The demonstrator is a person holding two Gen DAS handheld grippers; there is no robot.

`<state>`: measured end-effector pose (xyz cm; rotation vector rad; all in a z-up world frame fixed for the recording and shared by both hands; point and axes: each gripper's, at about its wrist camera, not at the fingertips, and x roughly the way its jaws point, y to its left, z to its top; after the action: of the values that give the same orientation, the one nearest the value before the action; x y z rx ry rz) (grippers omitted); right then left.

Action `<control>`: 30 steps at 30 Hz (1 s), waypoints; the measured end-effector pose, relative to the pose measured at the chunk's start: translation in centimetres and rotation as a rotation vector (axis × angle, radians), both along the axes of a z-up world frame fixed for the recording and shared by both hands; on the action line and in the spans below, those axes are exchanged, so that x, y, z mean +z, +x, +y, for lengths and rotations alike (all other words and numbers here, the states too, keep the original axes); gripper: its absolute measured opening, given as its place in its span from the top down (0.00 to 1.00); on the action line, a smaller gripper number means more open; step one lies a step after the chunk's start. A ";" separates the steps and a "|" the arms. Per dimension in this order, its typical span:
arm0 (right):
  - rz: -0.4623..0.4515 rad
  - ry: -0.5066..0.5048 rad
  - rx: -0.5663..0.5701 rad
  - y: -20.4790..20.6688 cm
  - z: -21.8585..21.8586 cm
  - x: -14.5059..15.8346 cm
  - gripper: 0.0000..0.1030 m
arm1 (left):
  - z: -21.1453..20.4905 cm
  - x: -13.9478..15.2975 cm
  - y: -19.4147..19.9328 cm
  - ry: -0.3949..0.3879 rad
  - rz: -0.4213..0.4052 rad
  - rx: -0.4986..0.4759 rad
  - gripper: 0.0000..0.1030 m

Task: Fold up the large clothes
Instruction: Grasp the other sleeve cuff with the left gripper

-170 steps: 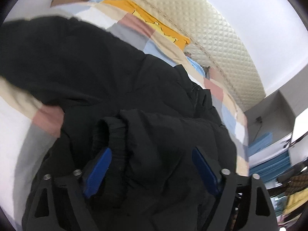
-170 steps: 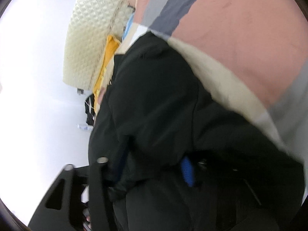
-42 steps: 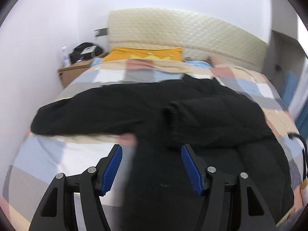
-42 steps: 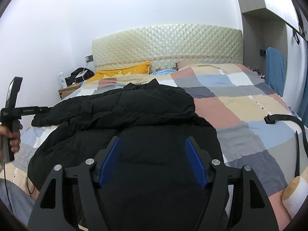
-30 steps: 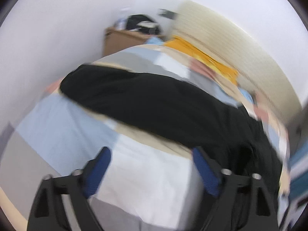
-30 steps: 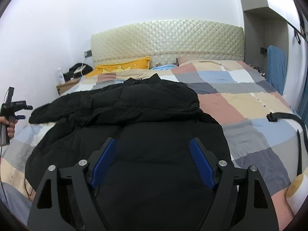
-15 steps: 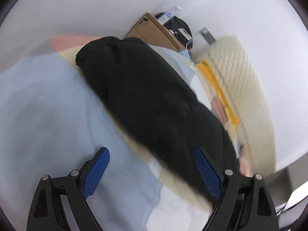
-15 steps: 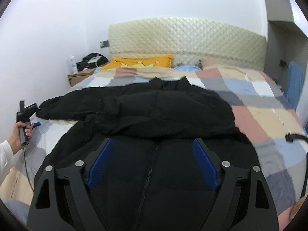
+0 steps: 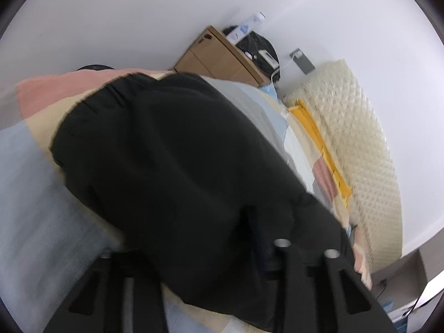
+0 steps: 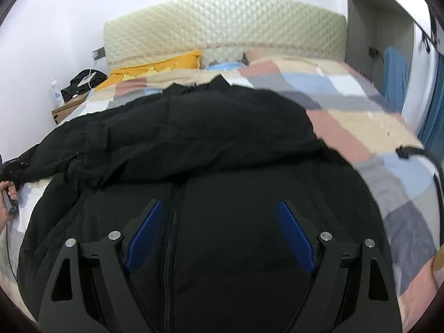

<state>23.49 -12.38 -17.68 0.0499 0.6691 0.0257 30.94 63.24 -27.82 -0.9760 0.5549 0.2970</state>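
A black puffer jacket (image 10: pixel 222 144) lies front up on the patchwork bed (image 10: pixel 347 105), zipper (image 10: pixel 172 222) toward me. One sleeve is folded across the chest; the other sleeve (image 9: pixel 166 149) stretches out to the bed's left edge. My left gripper (image 9: pixel 191 230) is closing on that outstretched sleeve near its cuff; the black fabric bulges between the fingers and hides the pads. The right wrist view shows the same sleeve end (image 10: pixel 30 163) and a person's hand (image 10: pixel 7 197) at the far left. My right gripper (image 10: pixel 220 202) hovers open over the jacket's lower front, nothing between its blue pads.
A cream quilted headboard (image 10: pixel 222 25) and a yellow pillow (image 10: pixel 155 66) are at the far end. A wooden nightstand (image 9: pixel 219 55) with a black bag and a bottle stands left of the bed. A black strap (image 10: pixel 413 151) lies on the bed's right side.
My left gripper dropped onto the outstretched sleeve and its jaws narrowed around the fabric, hiding the blue pads. My right gripper moved lower over the jacket front and stayed open.
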 end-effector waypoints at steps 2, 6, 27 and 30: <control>-0.022 0.006 0.020 -0.4 0.1 0.8 0.18 | -0.1 0.9 -0.5 0.013 -0.011 0.031 0.88; -0.024 0.020 0.047 -1.7 0.0 2.1 0.18 | -1.7 4.5 -1.4 0.109 0.011 0.082 0.94; 0.091 0.034 0.128 -8.8 -2.1 10.1 0.01 | -20.4 30.2 -3.2 0.489 0.030 0.086 0.96; 0.103 0.036 0.183 -9.8 -1.8 10.3 0.01 | -22.9 31.3 -3.7 0.514 0.000 0.072 0.96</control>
<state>13.74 -14.13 -7.40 0.0246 0.7750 0.2129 27.27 40.35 3.48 -0.4985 0.4138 0.4771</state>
